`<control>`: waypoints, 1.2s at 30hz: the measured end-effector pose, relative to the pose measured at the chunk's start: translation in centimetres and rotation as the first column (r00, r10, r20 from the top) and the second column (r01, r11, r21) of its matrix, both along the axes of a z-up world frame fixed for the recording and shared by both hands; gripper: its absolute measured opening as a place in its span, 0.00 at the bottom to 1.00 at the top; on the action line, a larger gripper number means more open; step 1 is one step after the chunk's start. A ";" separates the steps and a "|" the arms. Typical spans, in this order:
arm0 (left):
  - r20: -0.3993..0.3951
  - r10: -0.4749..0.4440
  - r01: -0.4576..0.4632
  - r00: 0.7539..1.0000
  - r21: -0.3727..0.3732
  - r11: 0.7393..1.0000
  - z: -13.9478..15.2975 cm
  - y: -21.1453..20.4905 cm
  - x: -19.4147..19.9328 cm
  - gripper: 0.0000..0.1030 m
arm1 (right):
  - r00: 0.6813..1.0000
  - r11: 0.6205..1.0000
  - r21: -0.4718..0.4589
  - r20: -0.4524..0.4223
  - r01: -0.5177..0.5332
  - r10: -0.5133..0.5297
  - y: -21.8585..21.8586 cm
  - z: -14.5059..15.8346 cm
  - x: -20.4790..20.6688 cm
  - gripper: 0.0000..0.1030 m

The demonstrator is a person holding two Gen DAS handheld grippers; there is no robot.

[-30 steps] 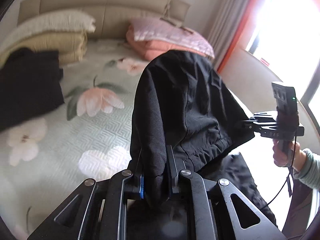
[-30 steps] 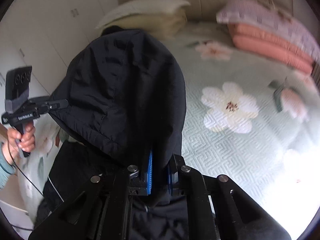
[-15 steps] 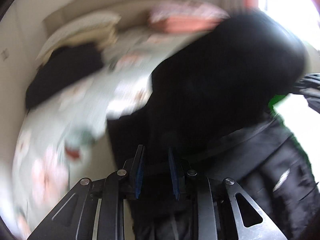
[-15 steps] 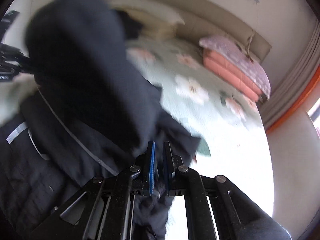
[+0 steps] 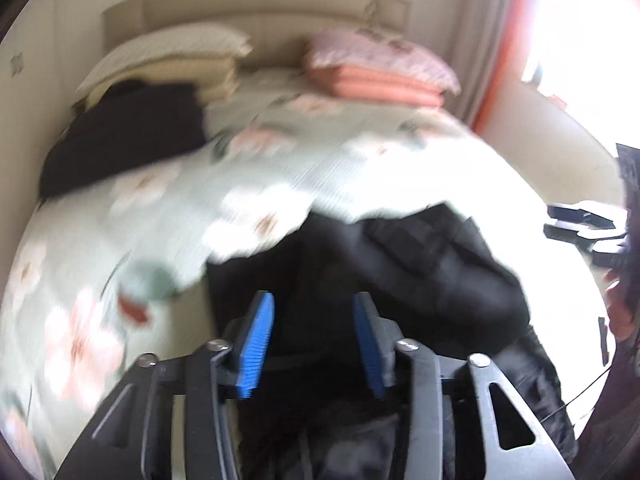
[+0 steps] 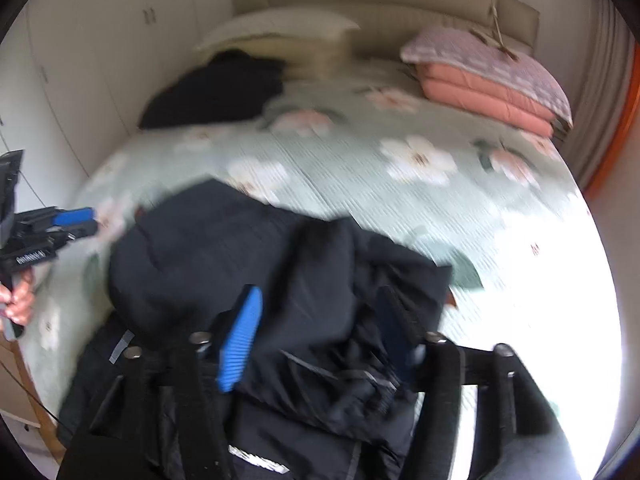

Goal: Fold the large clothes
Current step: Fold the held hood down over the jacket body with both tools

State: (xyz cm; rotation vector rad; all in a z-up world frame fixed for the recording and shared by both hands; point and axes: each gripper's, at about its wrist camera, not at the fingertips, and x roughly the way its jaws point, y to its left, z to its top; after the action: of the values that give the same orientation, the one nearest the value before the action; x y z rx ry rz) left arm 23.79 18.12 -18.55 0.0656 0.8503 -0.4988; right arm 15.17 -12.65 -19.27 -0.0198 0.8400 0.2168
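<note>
Jacket released on the bed, both of your grippers standing open above it.

Left wrist view: your left gripper point(image 5: 313, 340) has just been opening; its blue pads point(image 5: 256, 346) stand apart with the black jacket point(image 5: 432, 280) seen in the gap below, neither pad pressing on it. The jacket lies bunched at the near edge of the floral bedspread point(image 5: 280, 184). Another dark garment point(image 5: 128, 136) rests far back on the left beside stacked pale pillows point(image 5: 168, 52); pink folded bedding point(image 5: 384, 80) sits to the right. Right wrist view: your right gripper point(image 6: 316, 340) has also just been opening; its jaws are spread wide, the jacket's folded hood portion point(image 6: 224, 256) lying heaped between and beyond them, unclamped. At the left edge your left hand point(image 6: 18, 304) holds the other gripper, clear of the cloth.
</note>
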 end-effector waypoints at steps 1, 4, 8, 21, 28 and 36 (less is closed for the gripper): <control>0.001 -0.017 0.017 1.000 -0.016 1.000 0.5 -0.8 0.5 0.45 | 1.000 1.000 0.008 0.008 -0.014 0.014 0.9 0.5 0.9 0.65; -0.025 -0.071 0.070 0.997 -0.051 0.996 1.1 -3.9 3.0 0.45 | 0.999 0.999 0.022 0.005 -0.039 0.039 3.5 1.0 3.4 0.66; -0.185 -0.148 0.145 0.972 -0.031 0.989 -4.0 -6.9 4.6 0.45 | 0.993 0.997 0.064 -0.108 -0.032 0.039 5.6 -1.5 6.6 0.66; -0.281 -0.045 0.054 0.959 0.023 0.998 -18.1 -6.4 -6.1 0.45 | 0.926 0.999 0.038 -0.378 -0.015 0.029 6.8 -16.7 -0.5 0.66; -0.283 -0.016 0.006 0.959 -0.036 0.999 -17.4 -5.4 -6.0 0.45 | 0.919 0.994 0.112 -0.390 -0.017 0.060 5.9 -15.5 0.3 0.70; -0.166 0.040 -0.056 0.985 -0.092 0.994 -9.8 -3.4 -6.8 0.53 | 0.971 0.979 0.204 -0.237 0.020 0.029 2.5 -6.2 3.0 0.76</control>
State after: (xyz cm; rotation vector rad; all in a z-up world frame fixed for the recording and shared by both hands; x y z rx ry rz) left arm 17.01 14.72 -28.36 -0.0857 0.9852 -0.5043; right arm 18.20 -10.20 -25.43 0.2018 1.0538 0.3139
